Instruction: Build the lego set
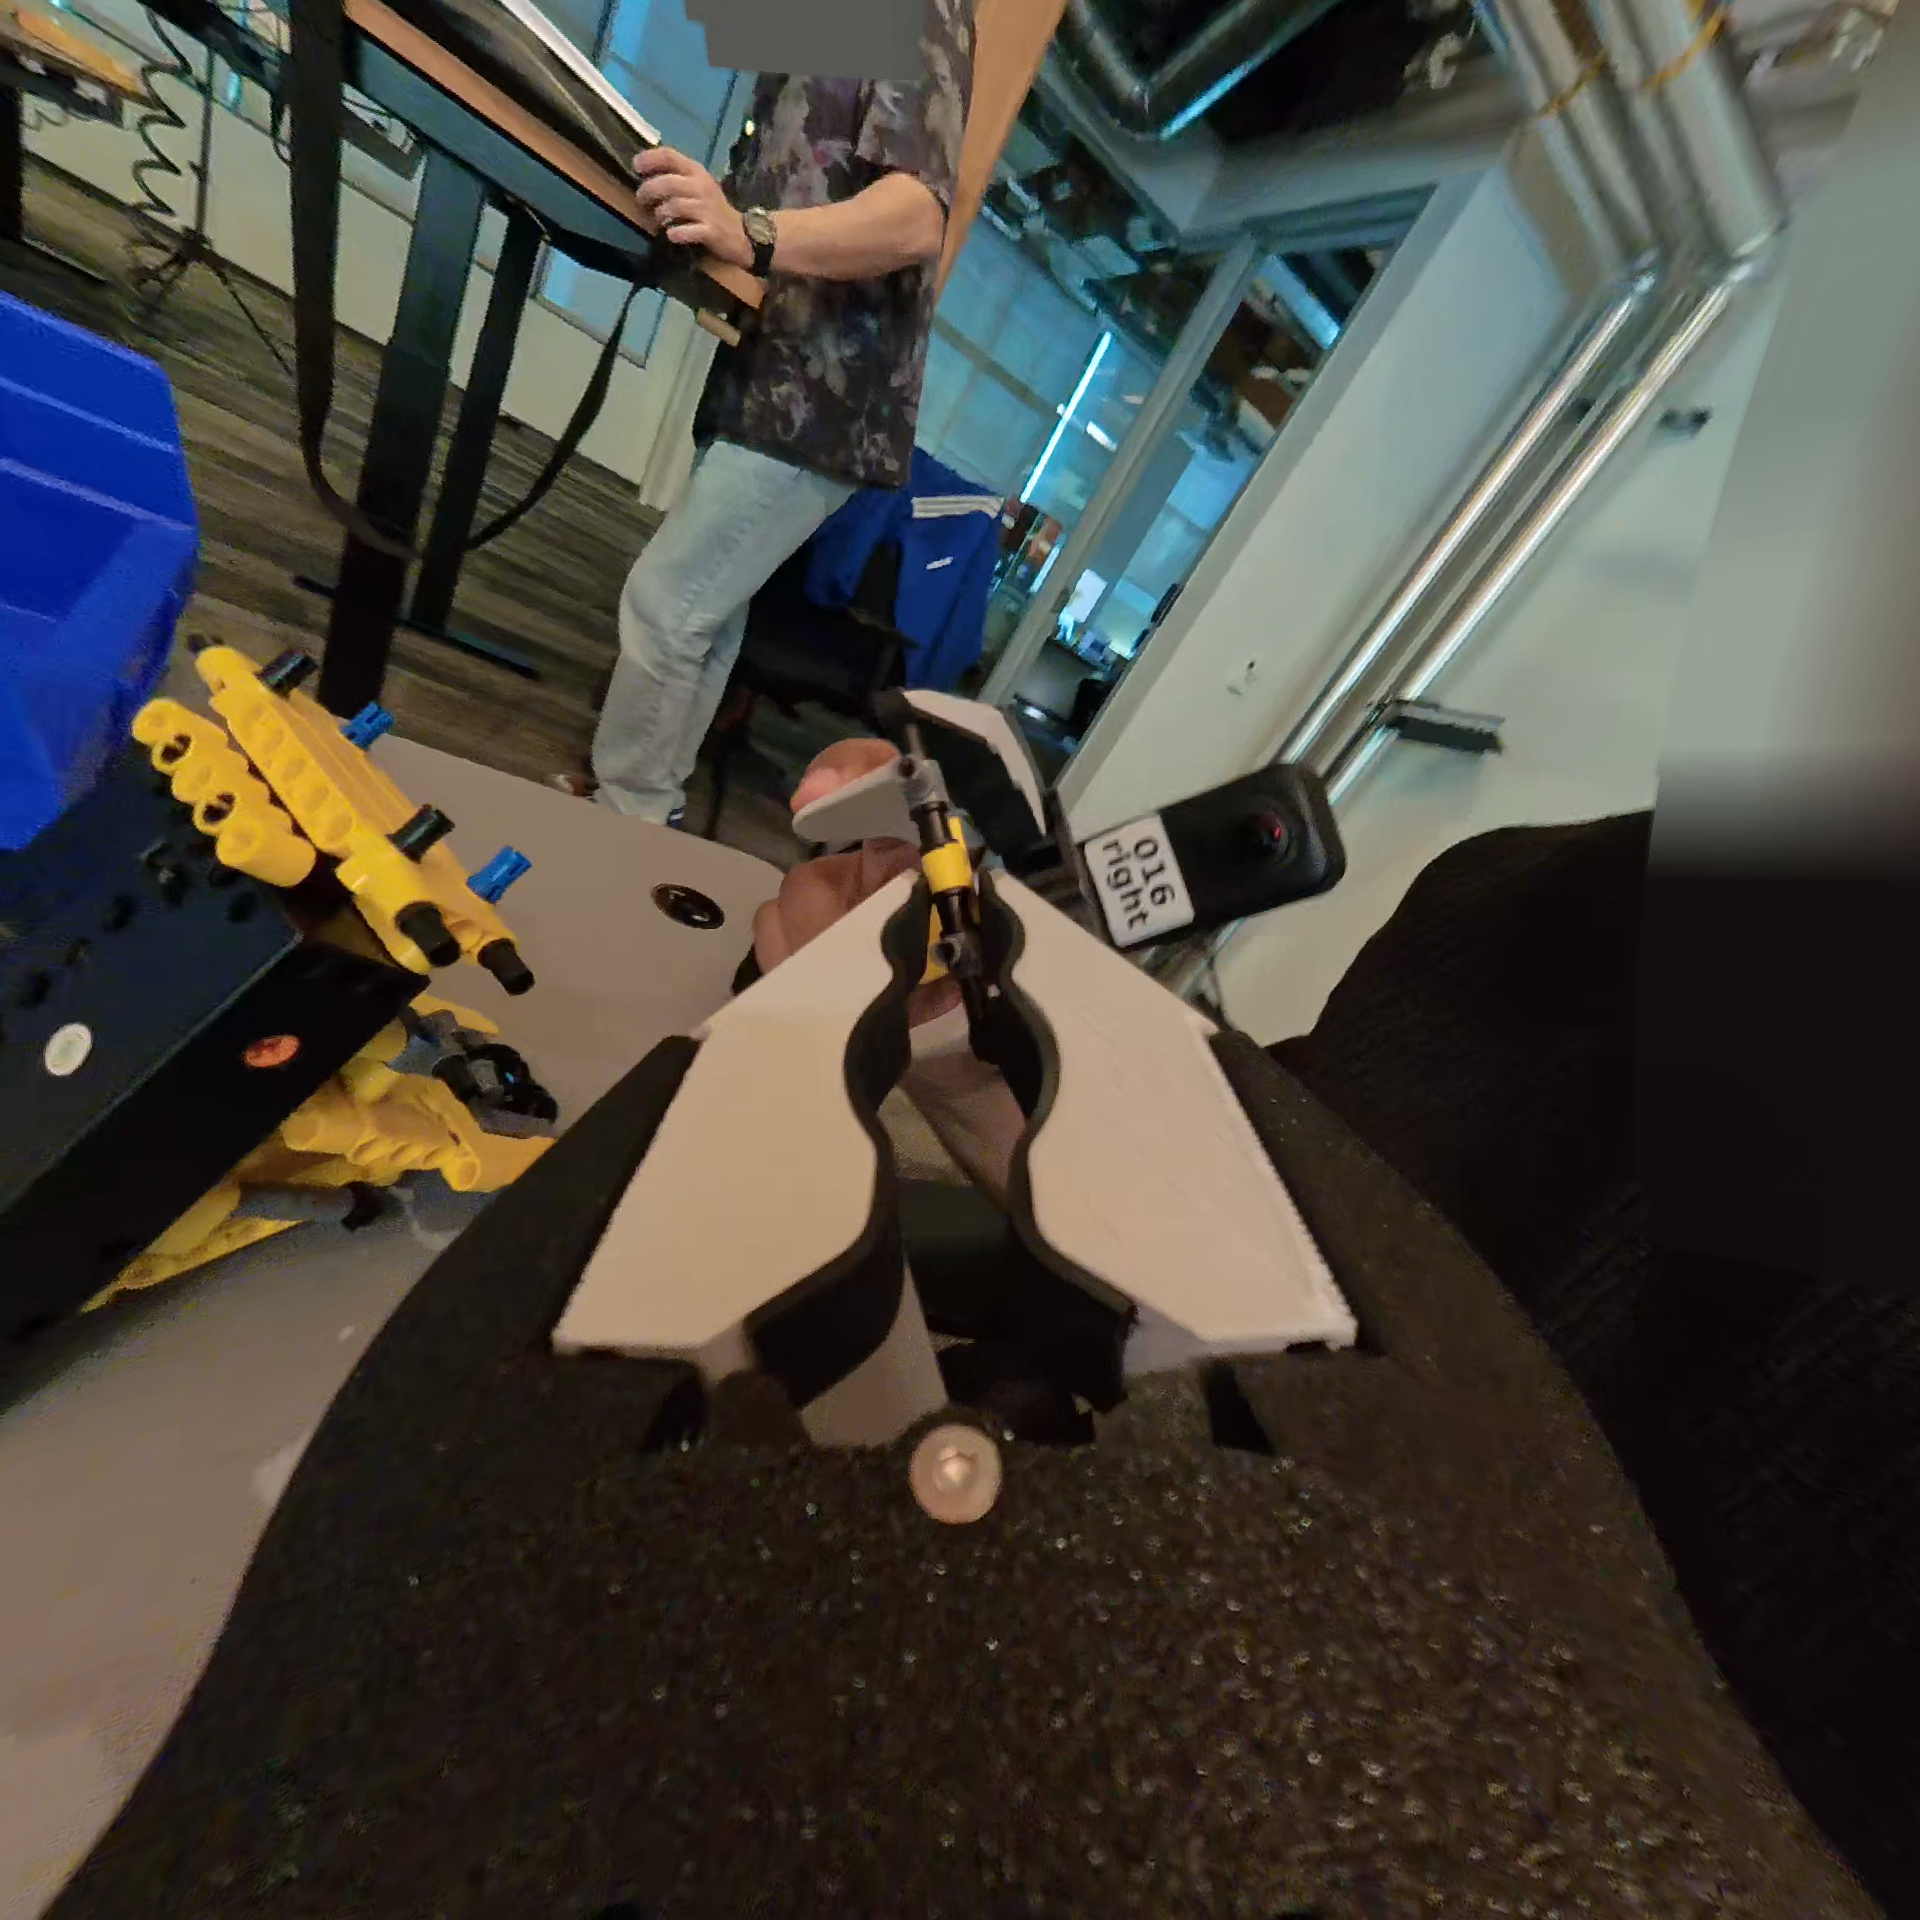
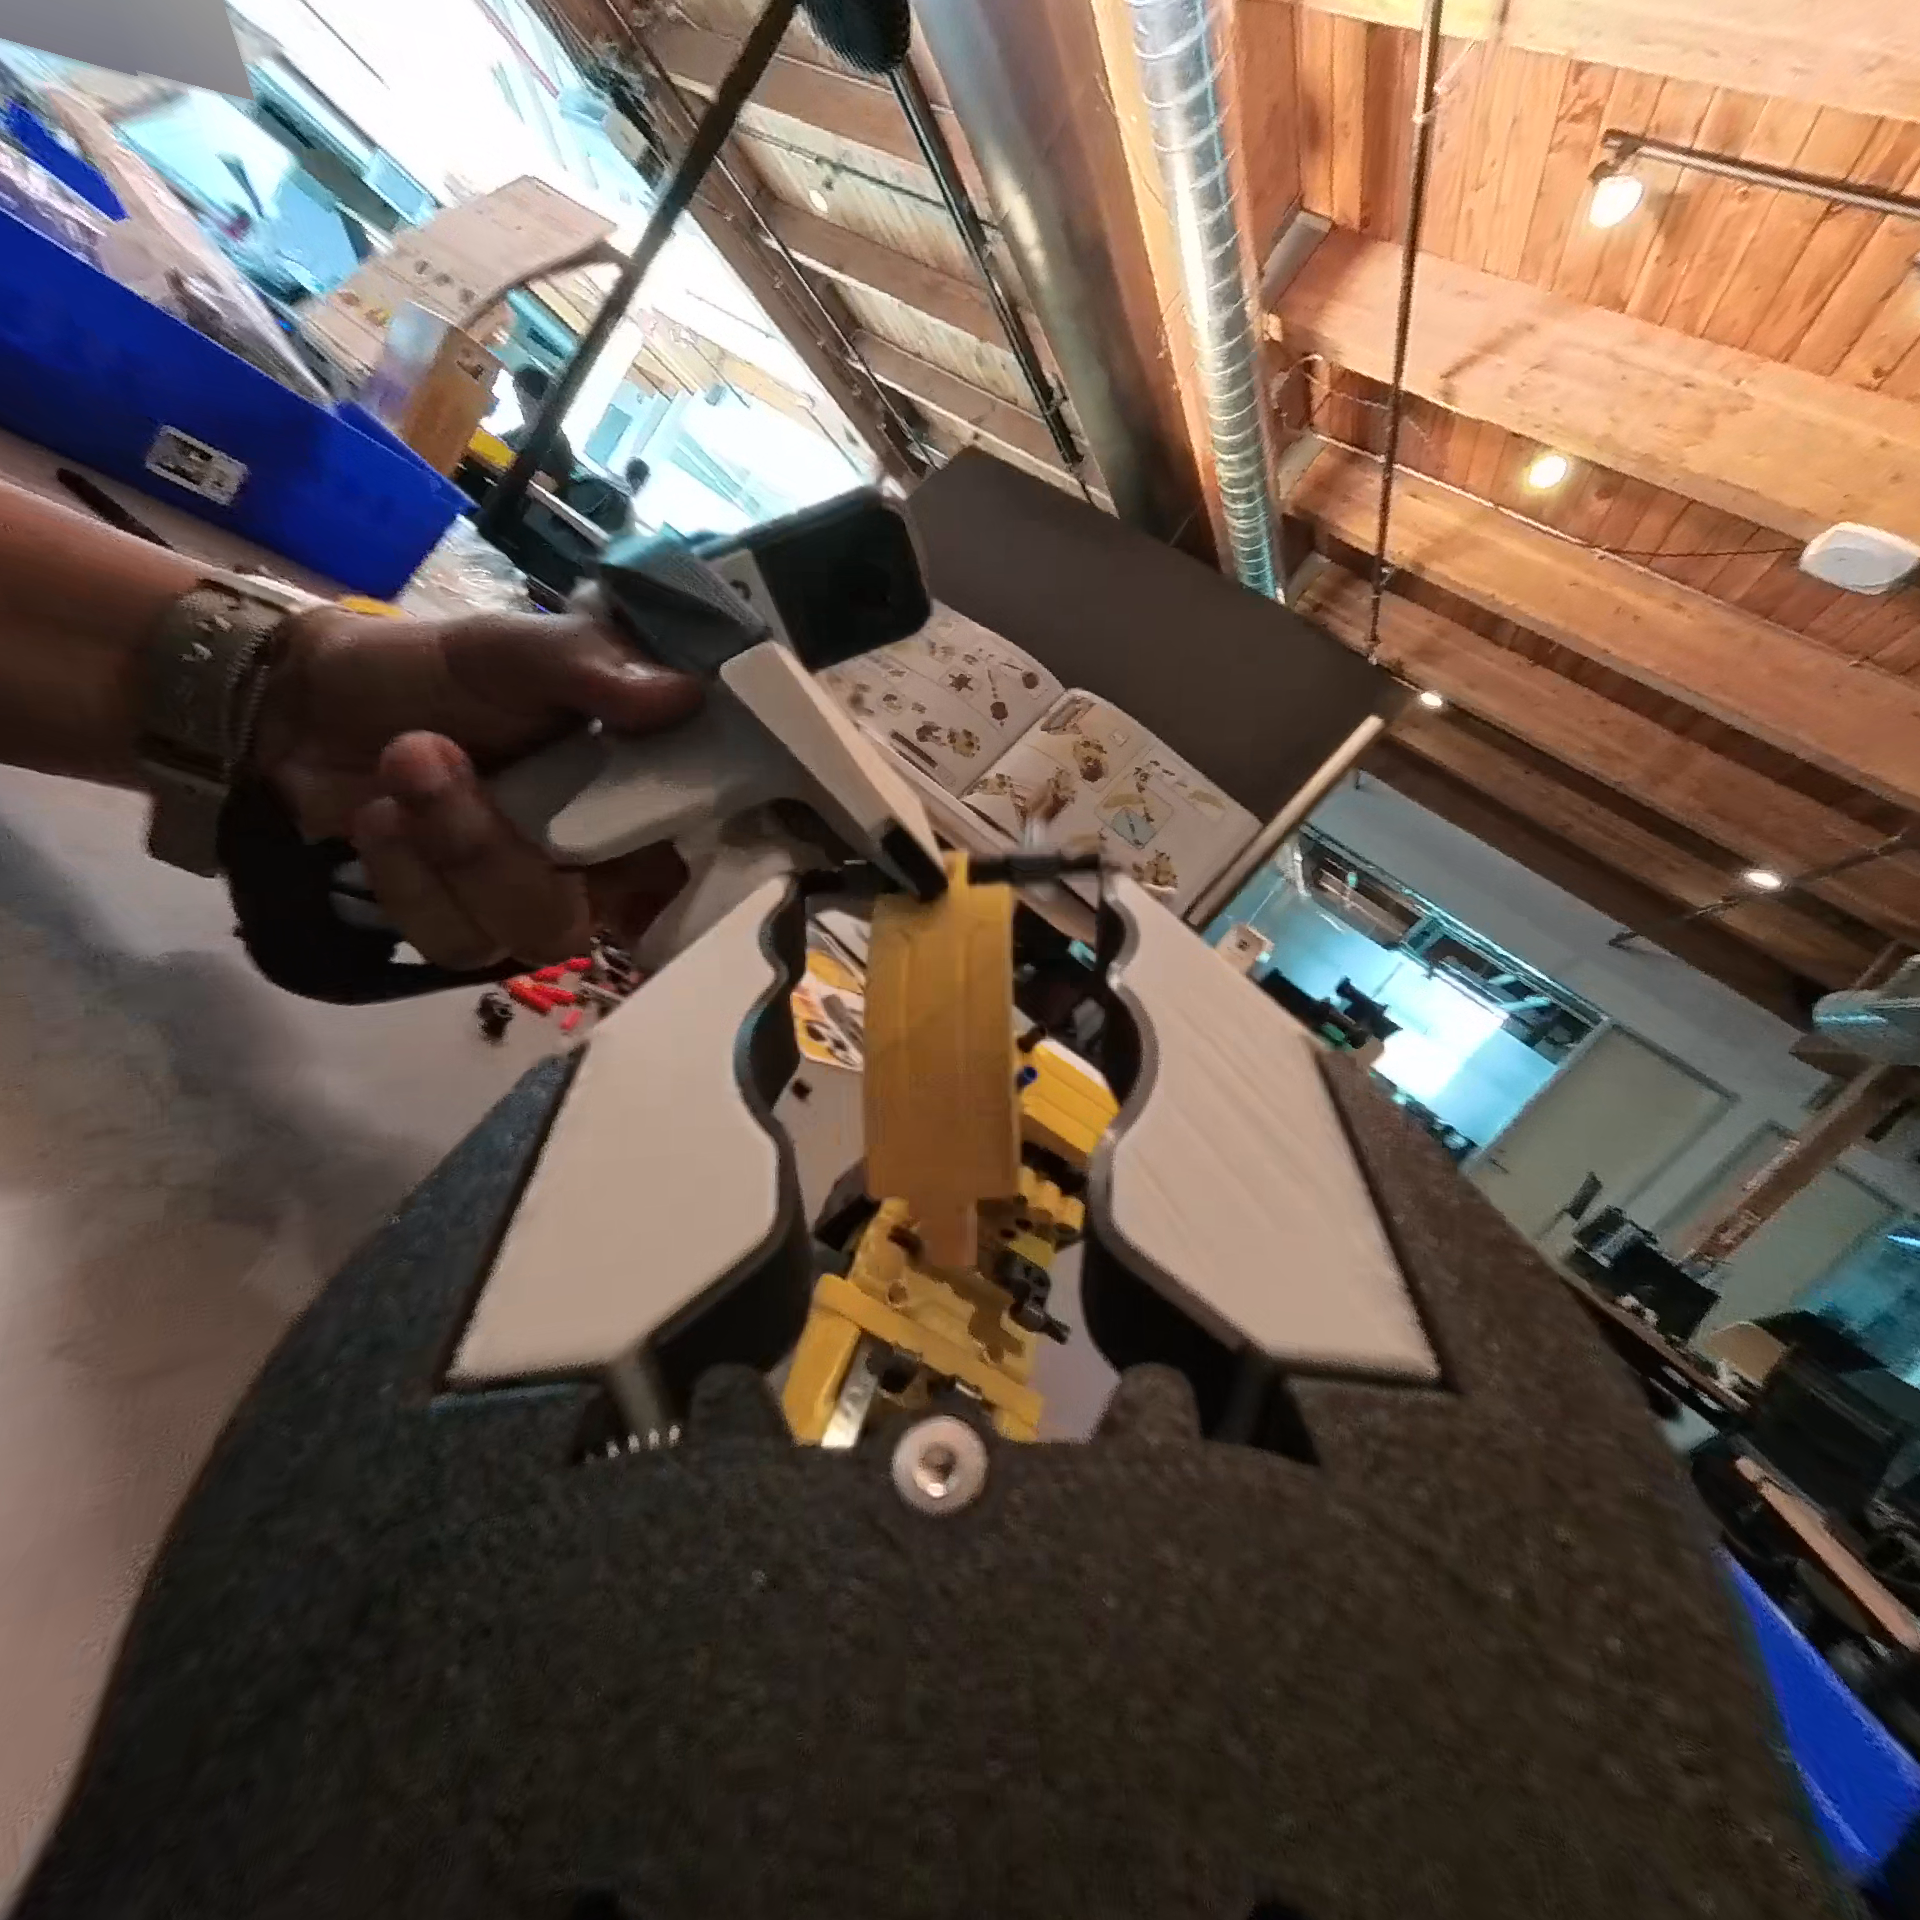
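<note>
My left gripper [image 1: 948, 914] is shut on a small piece [image 1: 945, 871], a black axle with a yellow connector, and holds it up off the grey table [image 1: 582, 831]. My right gripper [image 1: 914, 764] meets the axle's top end from the far side. In the right wrist view my right gripper [image 2: 951, 899] has its jaws apart on either side of the axle [image 2: 1039, 860] and a yellow beam [image 2: 940, 1039]. A hand [image 2: 436, 748] holds the left gripper [image 2: 920, 868], which pinches the top of that beam. I cannot tell if the right pads press the axle.
A yellow brick model [image 1: 312, 810] leans on a black box [image 1: 156, 1018], with a blue bin [image 1: 83, 520] behind. A person [image 1: 810, 343] stands at a desk. An open instruction booklet [image 2: 1039, 748], red loose parts [image 2: 551, 987] and another blue bin [image 2: 260, 436] lie on the table. Both grippers' tips are close together, under 4 cm apart.
</note>
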{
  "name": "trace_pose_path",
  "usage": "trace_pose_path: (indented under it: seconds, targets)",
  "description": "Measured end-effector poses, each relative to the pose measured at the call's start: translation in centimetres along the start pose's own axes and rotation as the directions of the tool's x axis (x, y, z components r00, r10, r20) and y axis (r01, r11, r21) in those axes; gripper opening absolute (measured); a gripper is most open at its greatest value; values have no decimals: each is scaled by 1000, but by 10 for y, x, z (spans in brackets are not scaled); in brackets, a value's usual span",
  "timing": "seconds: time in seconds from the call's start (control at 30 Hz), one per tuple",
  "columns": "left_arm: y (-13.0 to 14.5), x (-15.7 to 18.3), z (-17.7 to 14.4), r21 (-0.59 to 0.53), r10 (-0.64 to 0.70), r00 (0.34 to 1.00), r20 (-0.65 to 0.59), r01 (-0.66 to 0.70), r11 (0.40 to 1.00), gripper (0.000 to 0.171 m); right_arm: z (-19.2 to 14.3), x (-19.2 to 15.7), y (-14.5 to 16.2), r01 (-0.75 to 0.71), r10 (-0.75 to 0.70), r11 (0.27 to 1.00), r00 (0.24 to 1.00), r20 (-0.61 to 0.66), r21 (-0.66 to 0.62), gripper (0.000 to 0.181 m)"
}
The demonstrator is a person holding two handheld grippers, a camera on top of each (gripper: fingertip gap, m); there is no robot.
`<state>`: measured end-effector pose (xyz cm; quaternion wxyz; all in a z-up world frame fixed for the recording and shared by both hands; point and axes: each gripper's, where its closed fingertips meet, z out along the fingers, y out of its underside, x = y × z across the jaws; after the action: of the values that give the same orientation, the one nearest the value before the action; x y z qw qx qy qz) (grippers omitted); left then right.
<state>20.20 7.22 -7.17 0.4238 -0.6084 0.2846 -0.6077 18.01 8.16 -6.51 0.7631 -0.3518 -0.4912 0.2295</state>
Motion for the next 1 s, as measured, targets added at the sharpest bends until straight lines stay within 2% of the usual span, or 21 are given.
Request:
trace_pose_path:
  seconds: [0.1,0.2,0.27,0.67,1.0]
  targets:
    - [-5,-4,-1,50,-52,999,-4,53,997,6,4,1,6,-20,19,999,1000,-23,-27,57]
    - [-1,-5,1,33,-28,1000,9,27,999,6,4,4,3,-82,82,997,996,-22,-4,62]
    - [-2,-1,2,43,-75,997,-29,76,996,5,2,8,-1,-63,64,998,997,-50,20,69]
    - [-5,1,-3,45,-286,946,-153,296,954,6,2,-1,1,32,-32,999,999,-15,-21,59]
    - [-2,-1,-2,33,-308,940,-149,316,948,6,3,-2,-2,26,-26,999,1000,-7,-18,58]
